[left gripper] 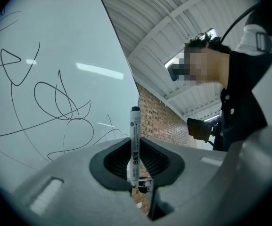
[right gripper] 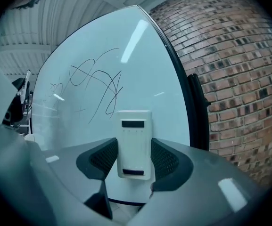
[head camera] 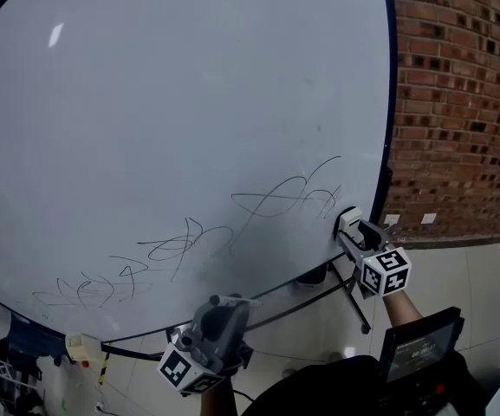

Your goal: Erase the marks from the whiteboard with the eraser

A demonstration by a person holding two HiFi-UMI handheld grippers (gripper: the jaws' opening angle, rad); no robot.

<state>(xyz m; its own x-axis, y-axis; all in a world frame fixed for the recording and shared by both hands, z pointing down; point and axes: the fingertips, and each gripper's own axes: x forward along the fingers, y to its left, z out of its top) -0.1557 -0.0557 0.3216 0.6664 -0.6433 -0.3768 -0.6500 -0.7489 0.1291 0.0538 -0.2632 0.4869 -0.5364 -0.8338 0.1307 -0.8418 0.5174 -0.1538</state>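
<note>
Our right gripper (head camera: pixel 358 235) squeezes the white eraser (right gripper: pixel 135 142) tight between its jaws. In the head view the eraser sits at about 4 o'clock on the whiteboard (head camera: pixel 189 94), close to the dark rim and just beside the nearest end of the marks (head camera: pixel 284 199). We cannot tell if it touches the board. The scribbles run along the bottom of the board from 4 o'clock to 8 o'clock. Our left gripper (head camera: pixel 222 312) is at 6 o'clock, below the board, with its jaws clamped on a marker (left gripper: pixel 134 147) that stands straight up. To wipe well, we think we should press the eraser flat, keep the squeeze firm, and slide slowly toward 8 o'clock over every line. We should hold the marker away so it adds no new lines.
</note>
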